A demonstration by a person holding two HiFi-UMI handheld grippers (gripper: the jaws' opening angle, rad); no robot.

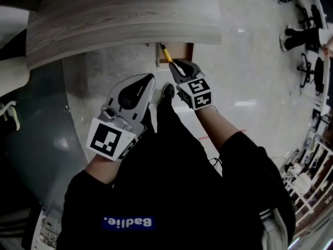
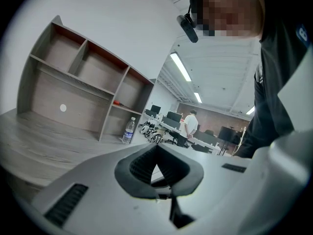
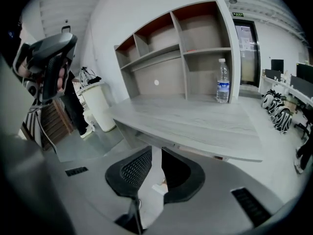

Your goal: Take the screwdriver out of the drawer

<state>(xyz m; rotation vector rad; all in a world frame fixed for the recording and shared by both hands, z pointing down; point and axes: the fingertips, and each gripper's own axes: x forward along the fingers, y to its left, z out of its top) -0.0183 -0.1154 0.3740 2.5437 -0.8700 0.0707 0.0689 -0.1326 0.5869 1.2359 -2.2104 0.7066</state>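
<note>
The screwdriver, with a yellow handle, lies in the open wooden drawer under the desk's front edge. My right gripper points down at the drawer, just short of the screwdriver. Its jaws stand apart in the right gripper view with nothing between them. My left gripper hangs to the left of the drawer, clear of it. In the left gripper view its pads meet at the tips and hold nothing. Neither gripper view shows the screwdriver.
The grey wood-grain desk overhangs the drawer. A shelf unit and a water bottle stand on the desk. A white bin is beside the desk. My shoe is on the floor below the drawer. A person stands far off.
</note>
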